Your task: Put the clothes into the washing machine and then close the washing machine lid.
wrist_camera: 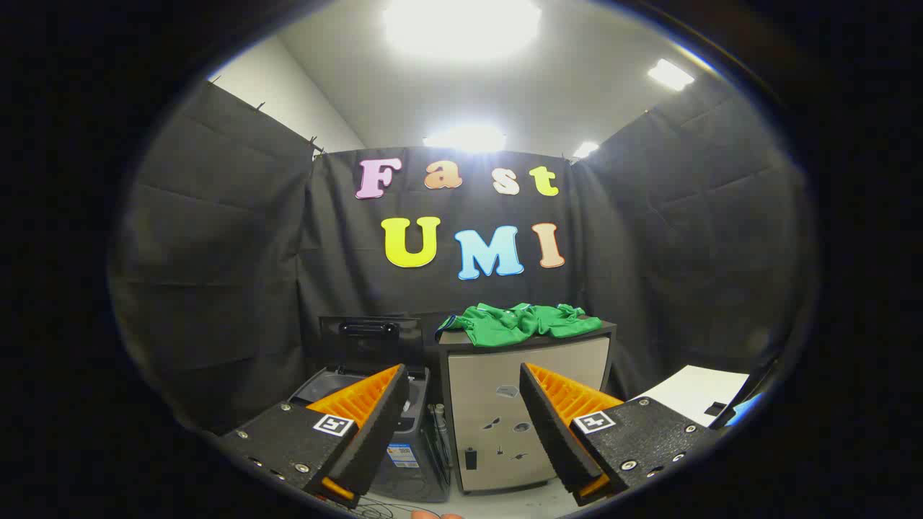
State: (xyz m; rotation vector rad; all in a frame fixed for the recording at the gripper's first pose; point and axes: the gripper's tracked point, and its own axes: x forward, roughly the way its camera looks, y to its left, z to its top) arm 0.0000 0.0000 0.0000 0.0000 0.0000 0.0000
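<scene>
I count one cabinet (530,404), one washing machine (375,425) and one heap of green clothes (526,322). The clothes lie crumpled on the cabinet's dark top, a sleeve drooping over its front edge. The washing machine stands just beside the cabinet, its lid (369,339) raised upright. My tool (464,404) hangs released, fingers (375,425) wide apart and gripping nothing, well short of the cabinet. Open air lies between my tool and the cabinet's front.
</scene>
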